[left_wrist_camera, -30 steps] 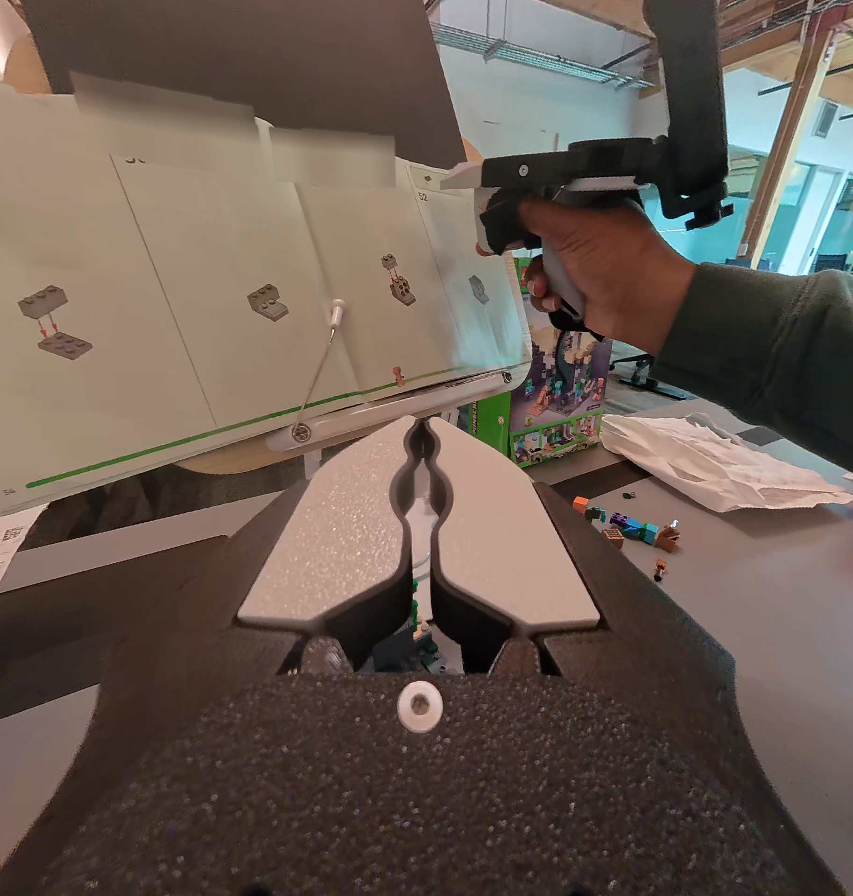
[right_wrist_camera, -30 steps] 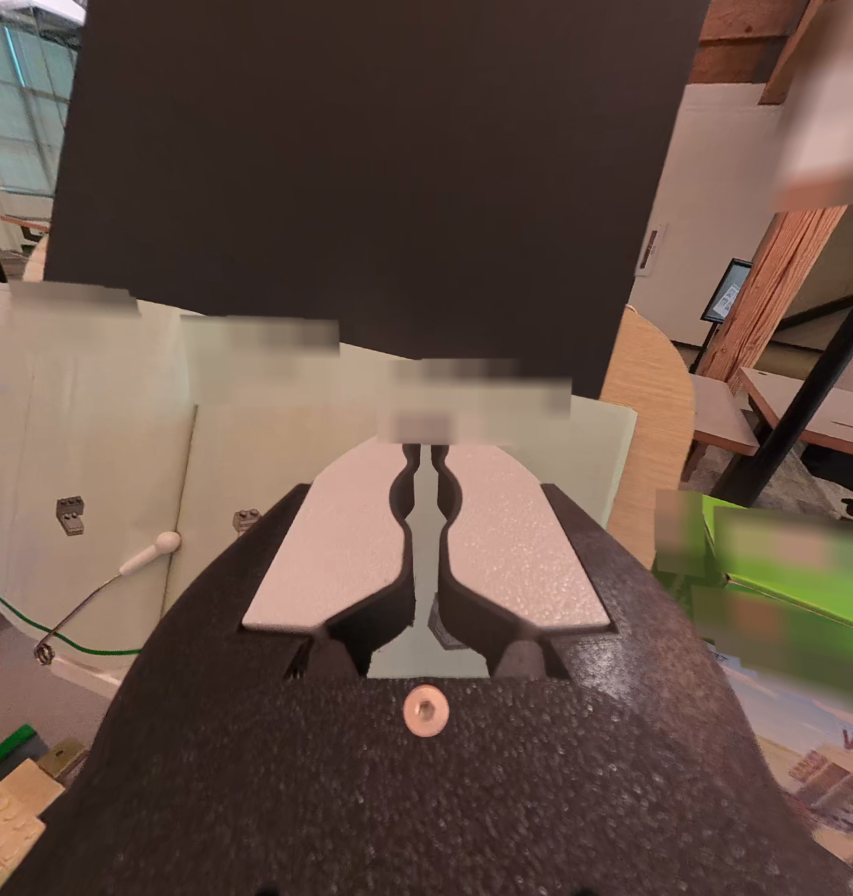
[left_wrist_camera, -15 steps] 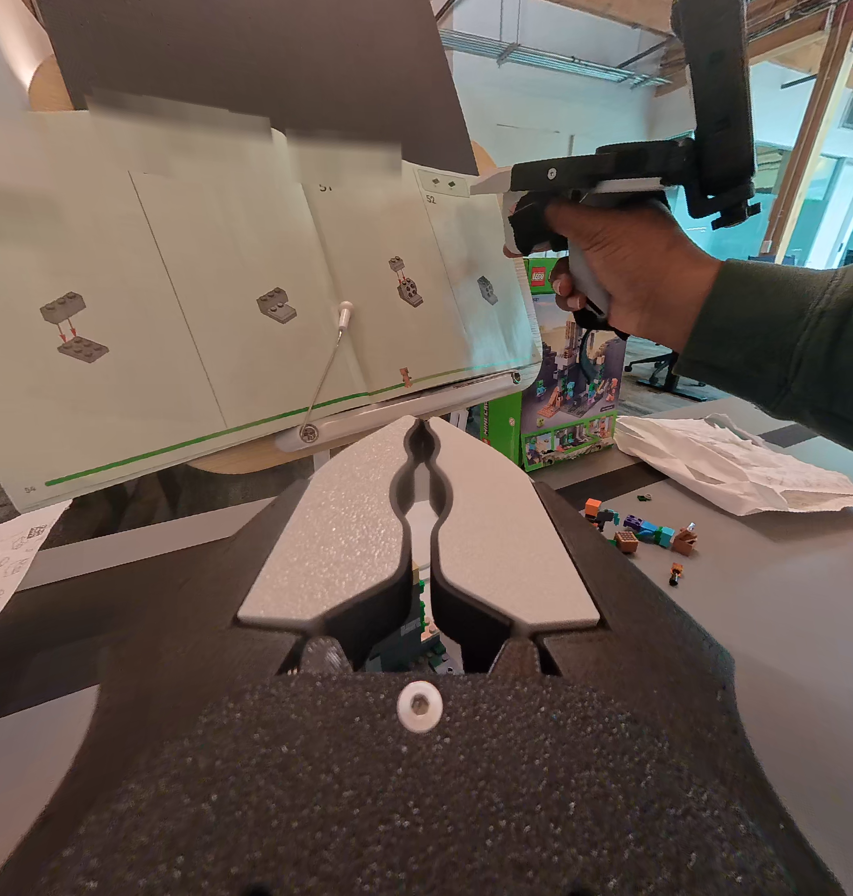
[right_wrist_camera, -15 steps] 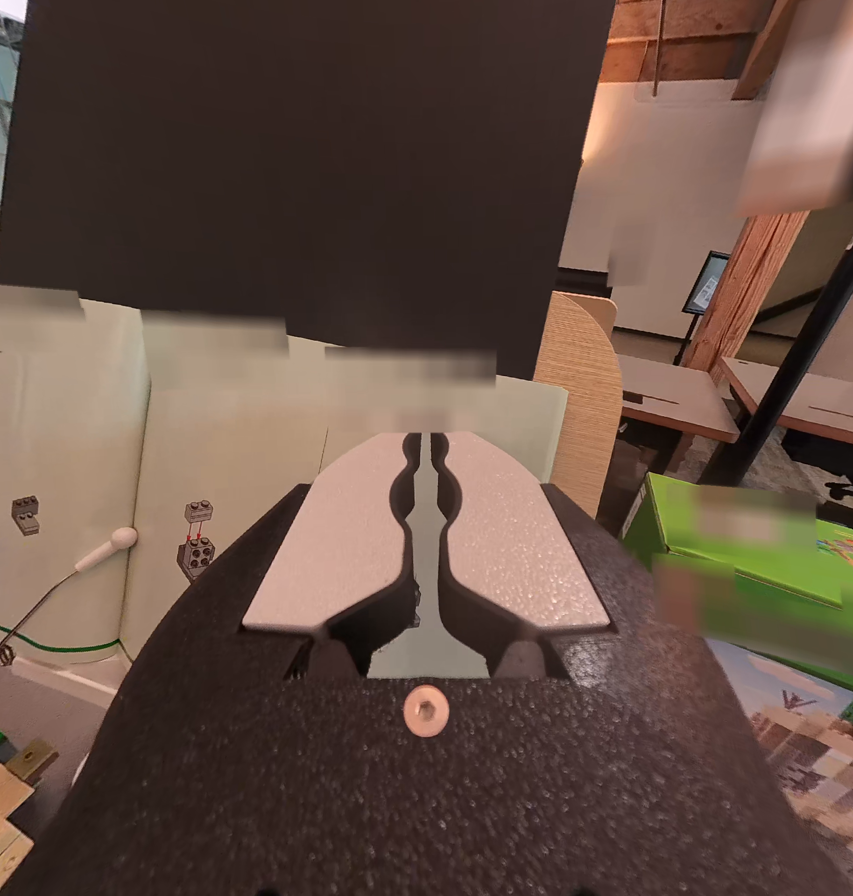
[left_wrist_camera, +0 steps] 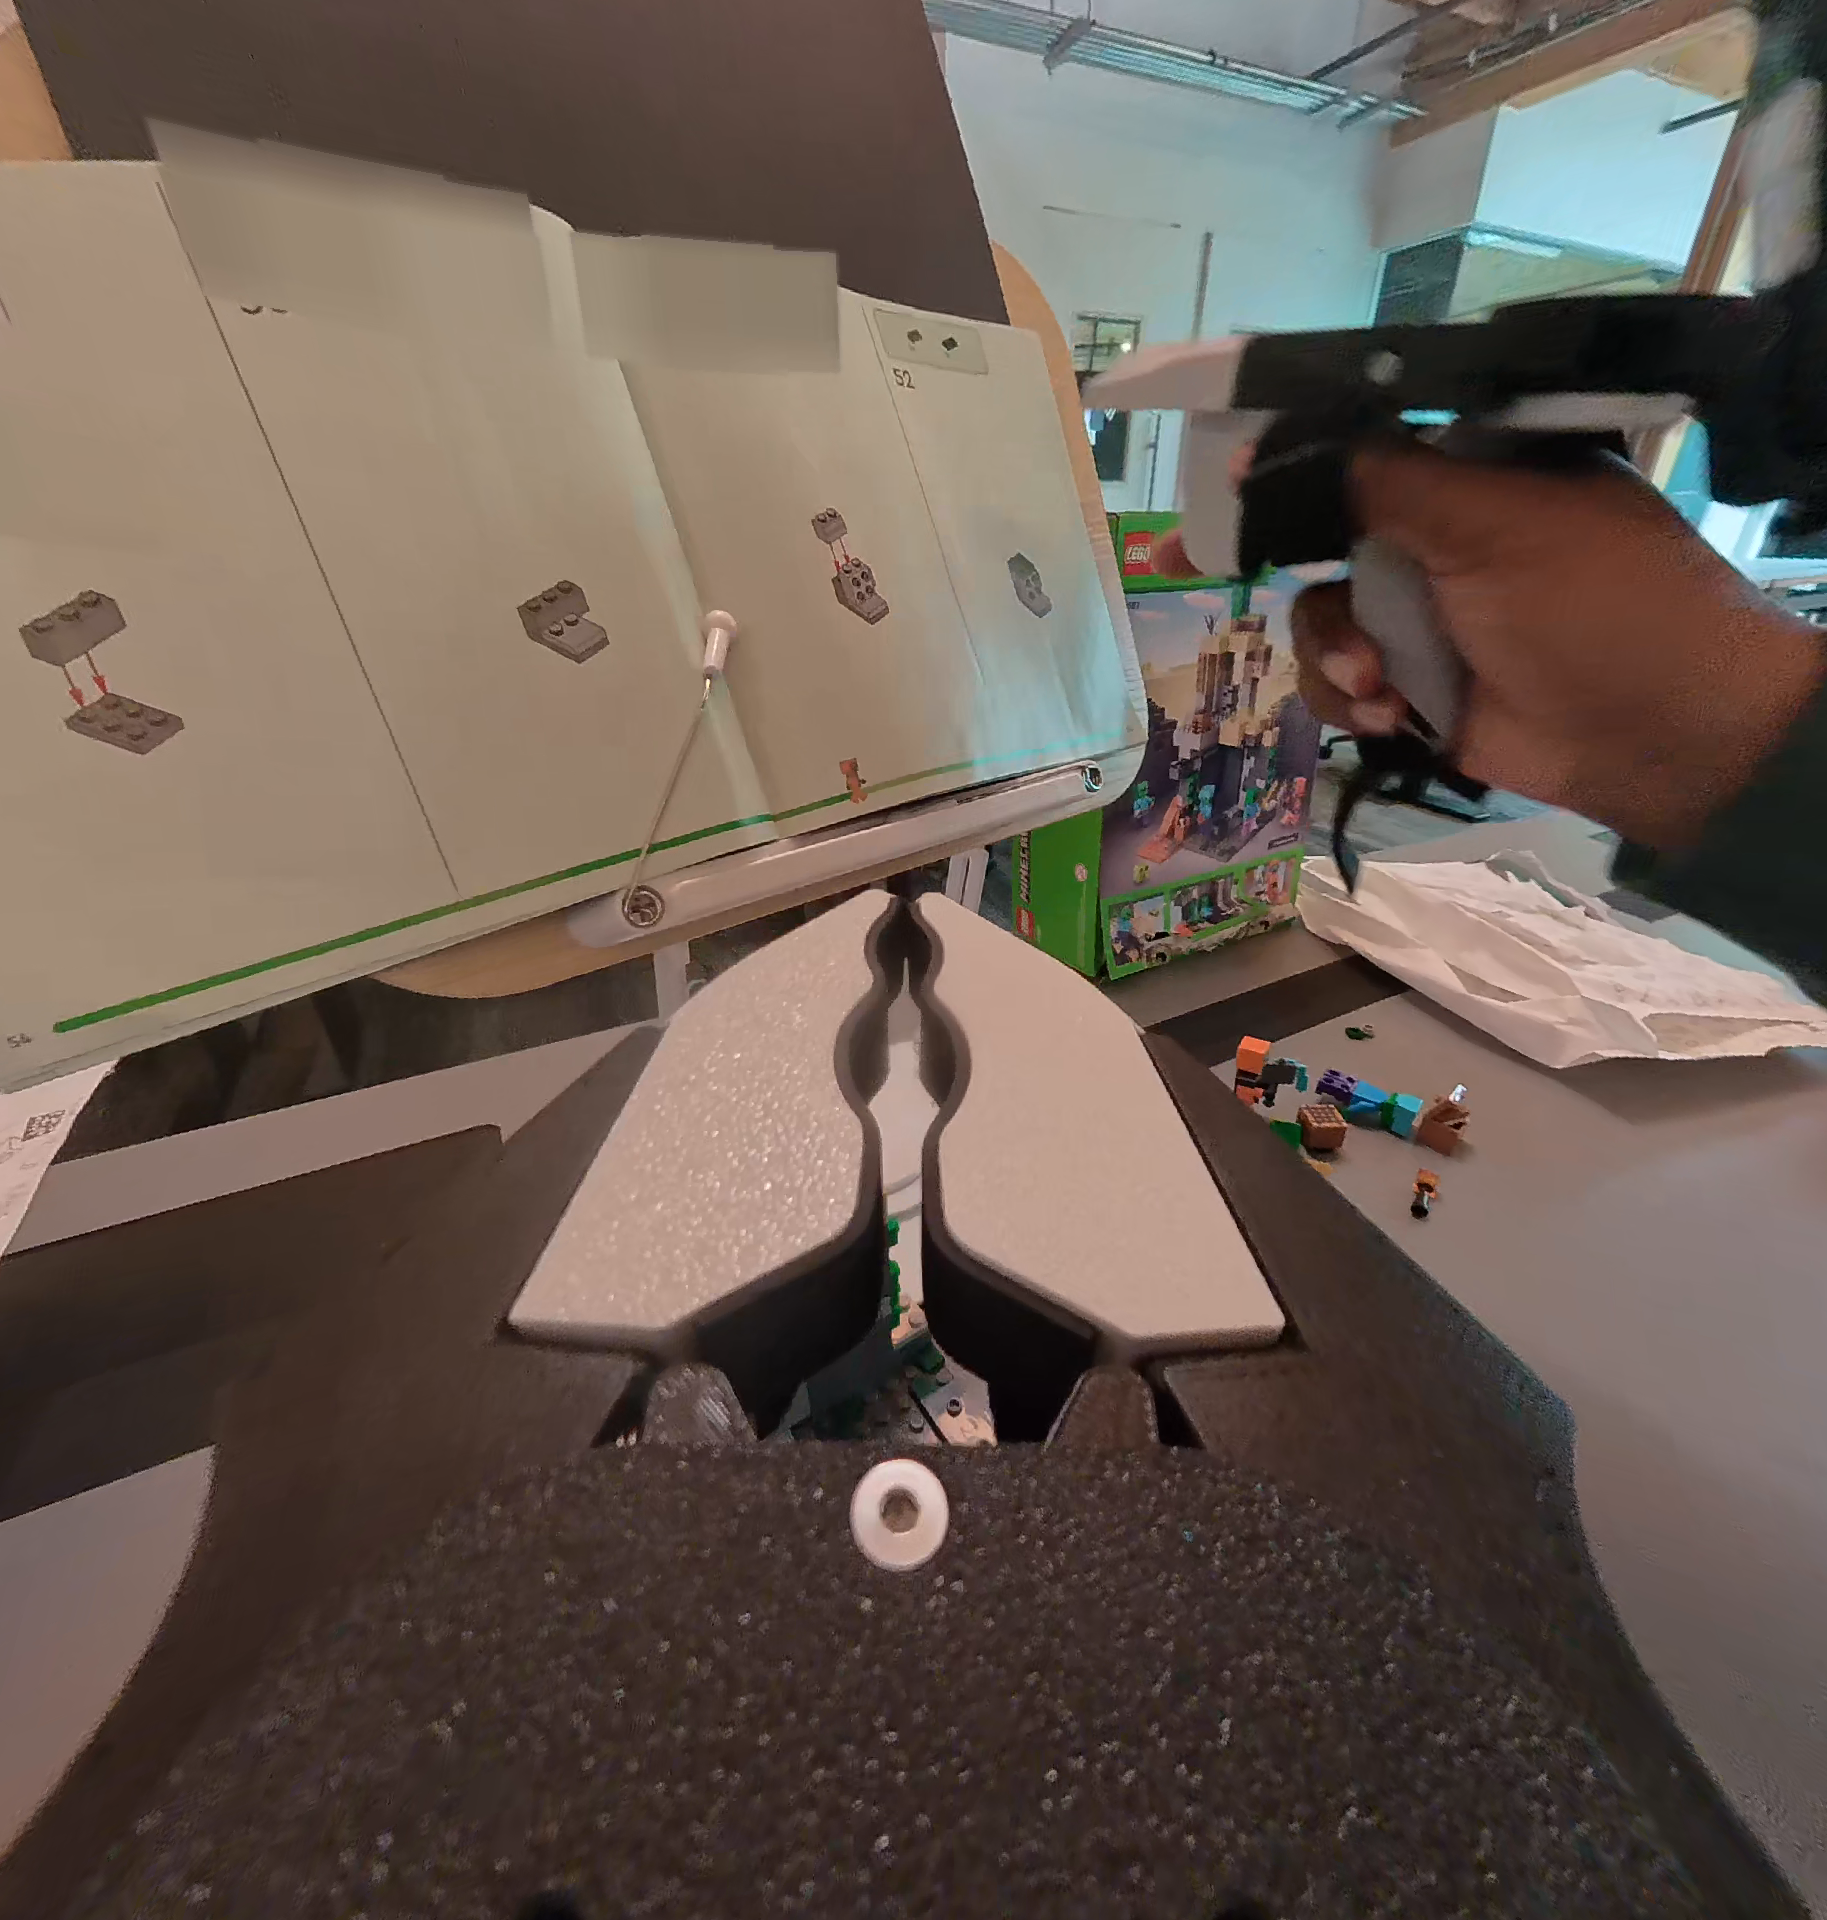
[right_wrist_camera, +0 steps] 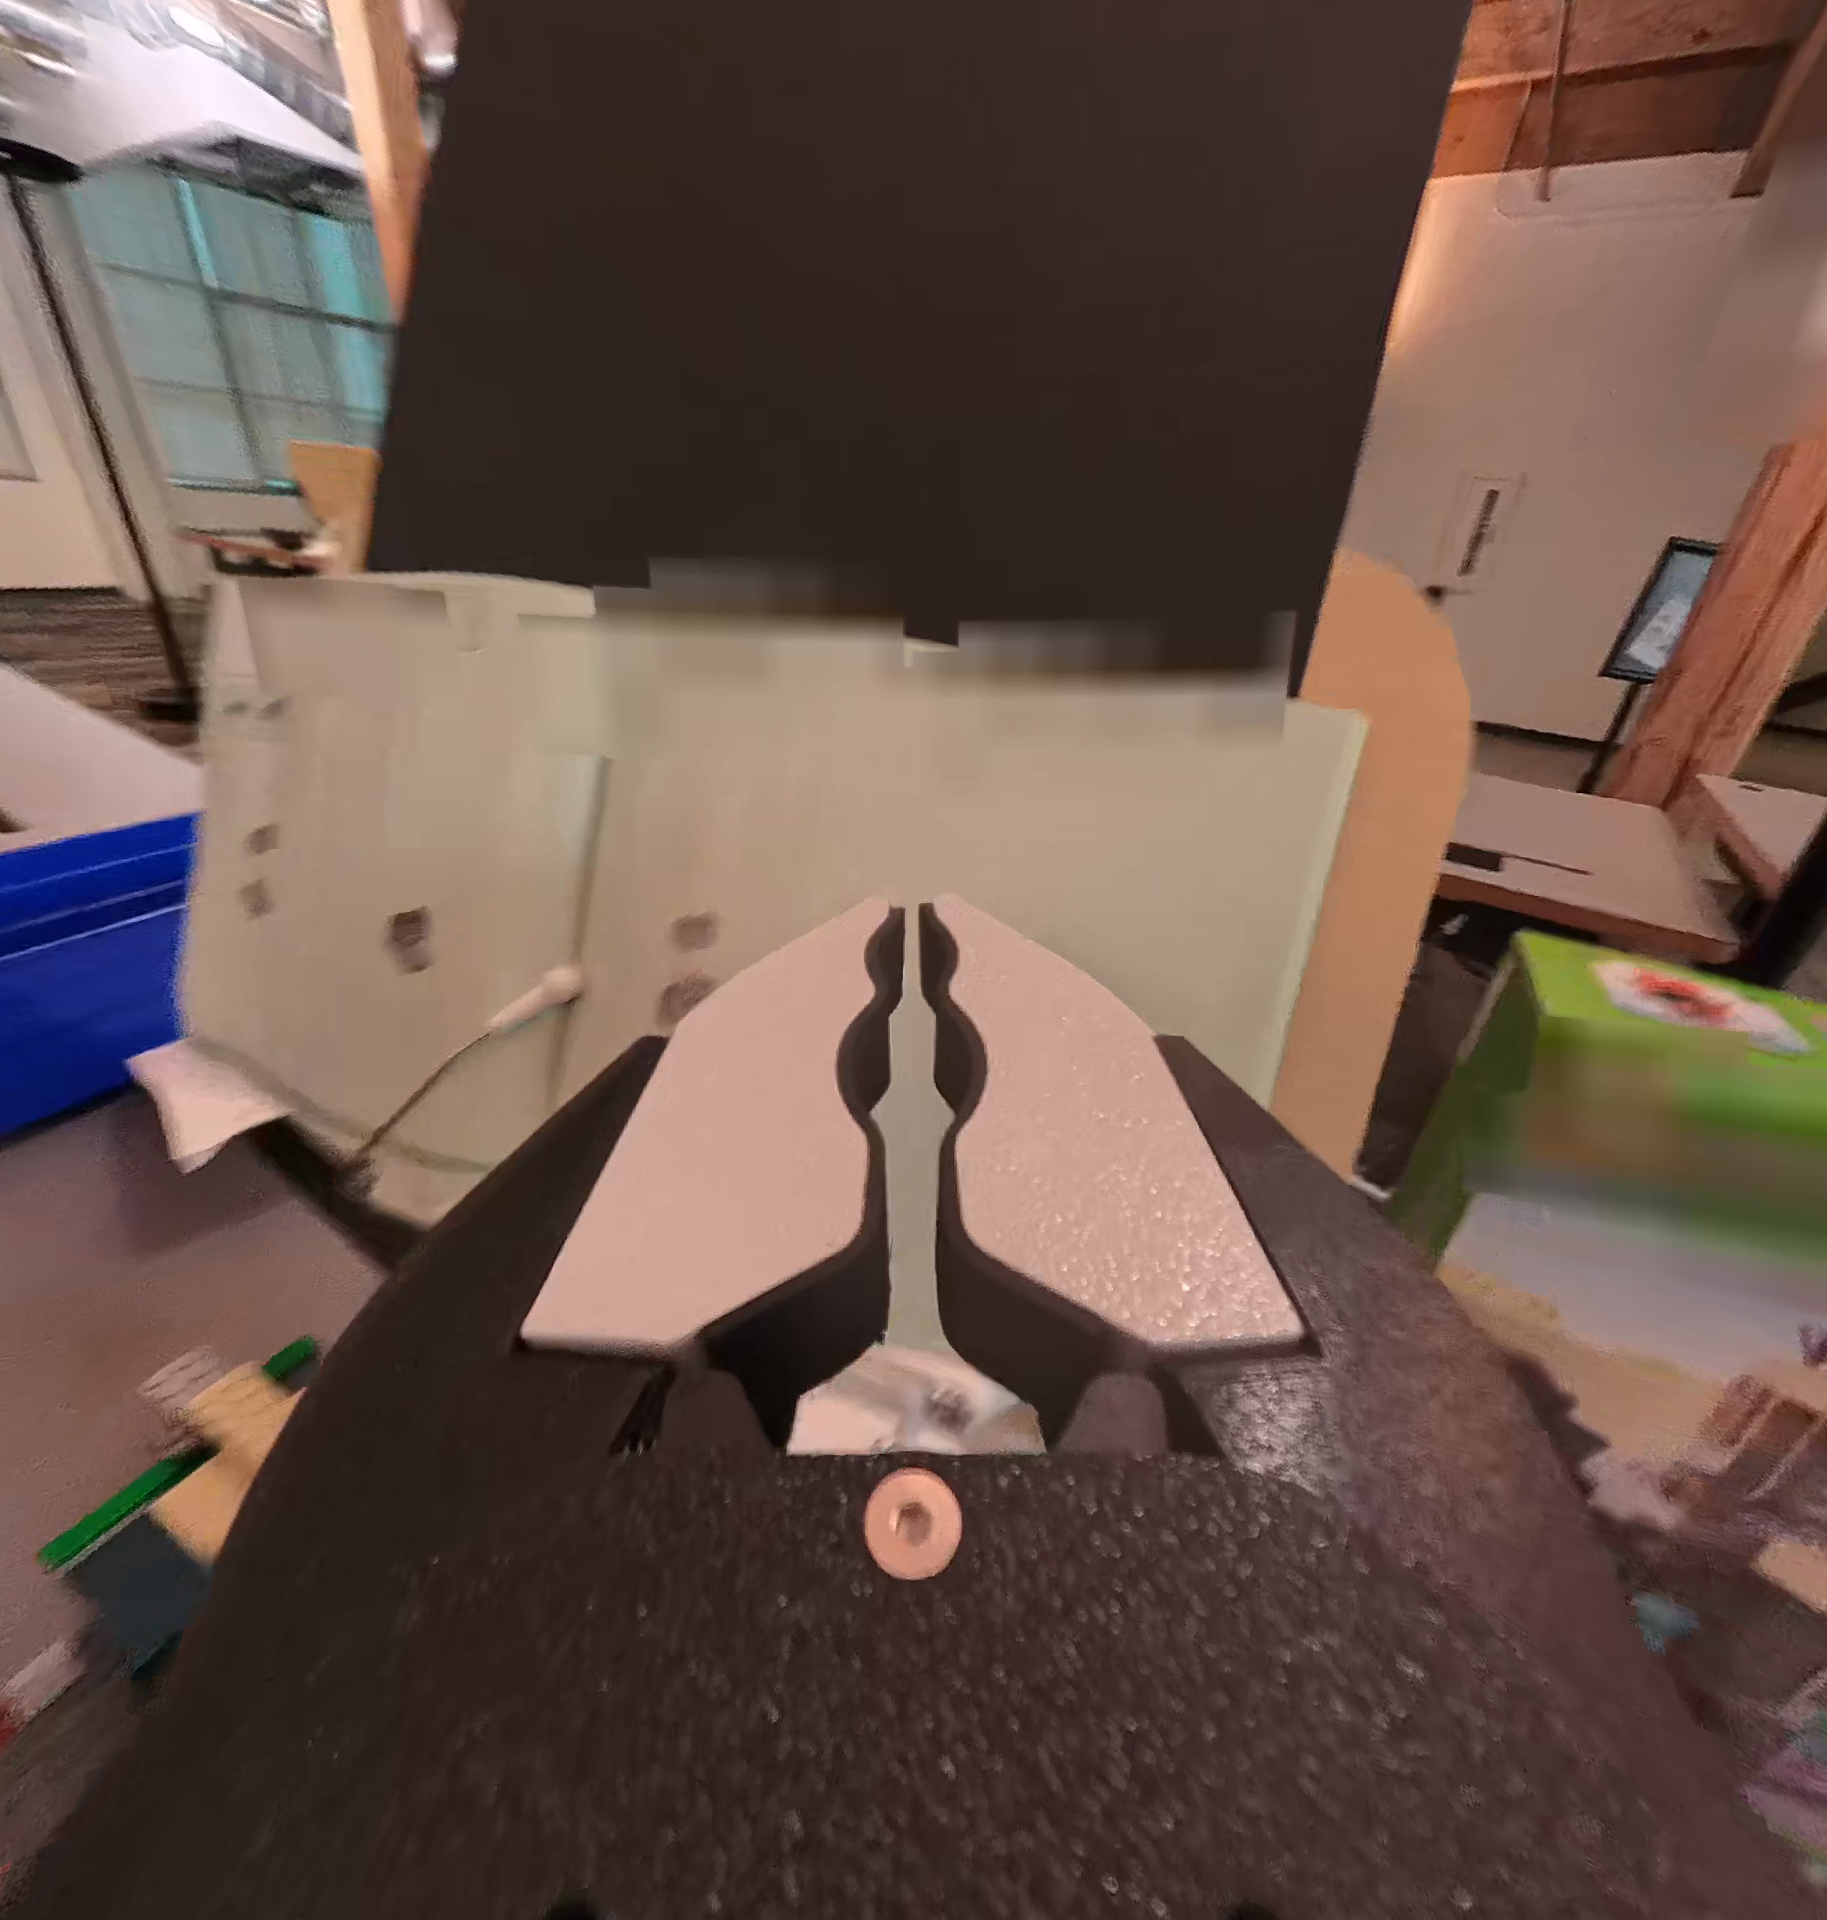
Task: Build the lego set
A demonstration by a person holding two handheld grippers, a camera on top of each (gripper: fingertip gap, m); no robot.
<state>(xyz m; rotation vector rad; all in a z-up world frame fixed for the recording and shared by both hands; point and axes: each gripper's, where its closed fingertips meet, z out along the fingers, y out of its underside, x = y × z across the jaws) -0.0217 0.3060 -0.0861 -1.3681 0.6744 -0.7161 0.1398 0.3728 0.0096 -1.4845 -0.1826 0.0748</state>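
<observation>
Left gripper [left_wrist_camera: 904,914]: fingers pressed together, nothing between them. Right gripper [right_wrist_camera: 911,914]: fingers nearly touching, empty, view blurred. Instruction booklet [left_wrist_camera: 493,582] propped open at 11 o'clock. Loose lego pieces [left_wrist_camera: 1345,1107] on grey table [left_wrist_camera: 1615,1299] at 3 o'clock; green set box [left_wrist_camera: 1189,831] at 1 o'clock.

Grey surface [left_wrist_camera: 1667,1351] in foreground. Behind it, white wall [left_wrist_camera: 1252,239] with ceiling pipes [left_wrist_camera: 1148,47] near top. Timber post [right_wrist_camera: 1761,623] at right, exposed timber ceiling [right_wrist_camera: 1615,83] above. Cream wall [right_wrist_camera: 1574,343] beyond, small framed sign [right_wrist_camera: 1667,613] on stand near post. Wooden tables [right_wrist_camera: 1574,862] at right, black pole [right_wrist_camera: 1823,873] crossing in front. Glazed windows [right_wrist_camera: 254,343] at left, daylight through them. Blue bin [right_wrist_camera: 57,956] at left edge. Right wrist view motion-blurred.
</observation>
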